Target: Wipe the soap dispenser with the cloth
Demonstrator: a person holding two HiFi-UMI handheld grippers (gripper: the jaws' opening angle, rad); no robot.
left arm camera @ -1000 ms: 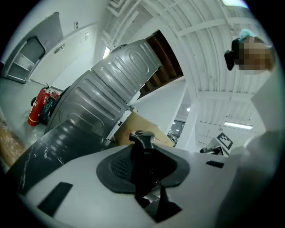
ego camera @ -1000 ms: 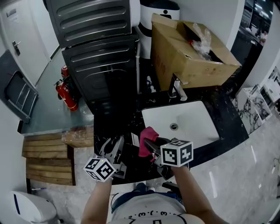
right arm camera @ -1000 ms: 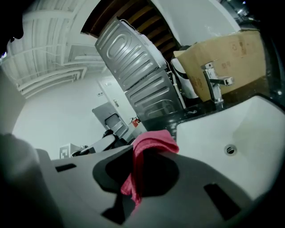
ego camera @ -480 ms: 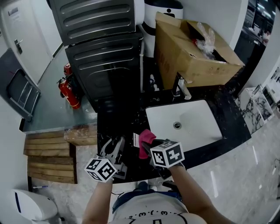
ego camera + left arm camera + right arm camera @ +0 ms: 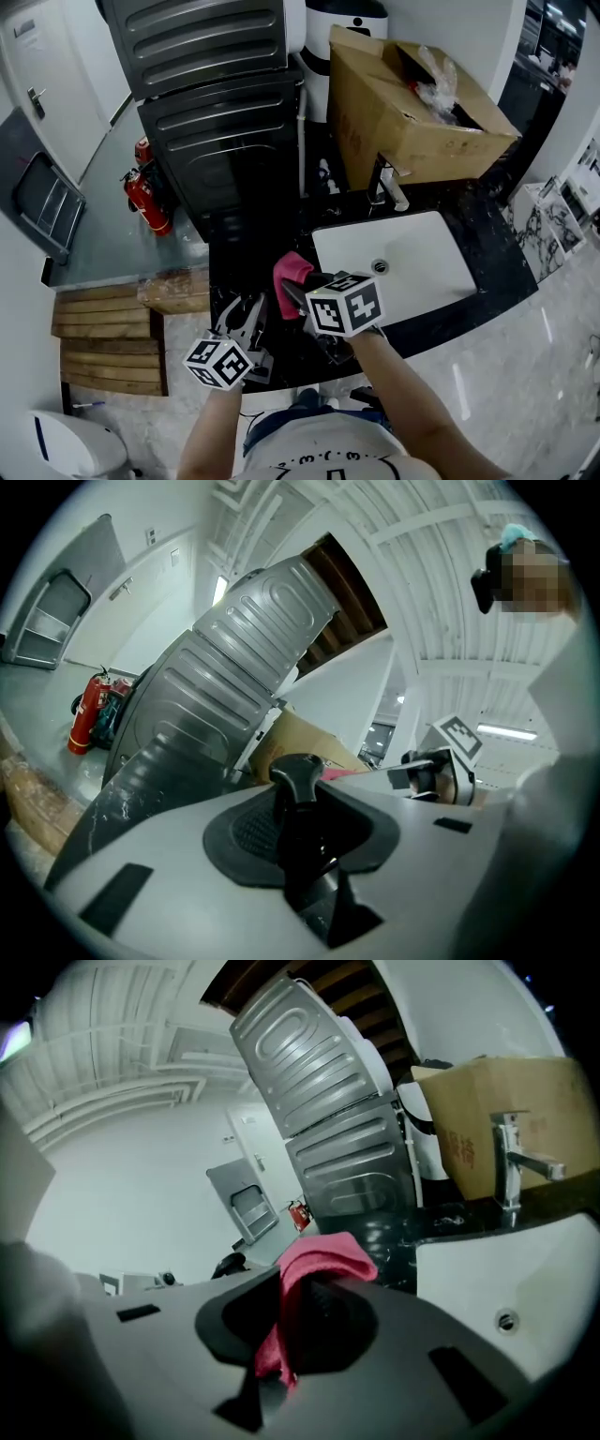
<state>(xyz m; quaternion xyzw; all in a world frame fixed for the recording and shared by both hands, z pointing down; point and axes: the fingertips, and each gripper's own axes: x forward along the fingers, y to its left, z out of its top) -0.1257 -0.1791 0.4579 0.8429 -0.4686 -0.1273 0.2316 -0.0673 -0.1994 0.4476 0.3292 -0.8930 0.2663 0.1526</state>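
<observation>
Two grips set: left gripper (image 5: 242, 319) pinches dispenser (image 5: 298, 780), 7 o'clock in head view; right gripper (image 5: 300, 292) clamps pink cloth (image 5: 323, 1260) at dispenser's 2 o'clock, near, apparently apart. Wiping seemingly all left.

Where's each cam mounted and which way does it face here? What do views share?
Head view: on the person's head, facing steeply down at counter and sink; shows forearms, left gripper, right gripper.
Left gripper view: on left gripper, facing along jaws shut on dispenser, toward appliance; shows torso, right gripper.
Right gripper view: on right gripper, facing along jaws shut on cloth, toward appliance, faucet, sink; only its own jaws show clearly.
Shared: all three see appliance and box.
</observation>
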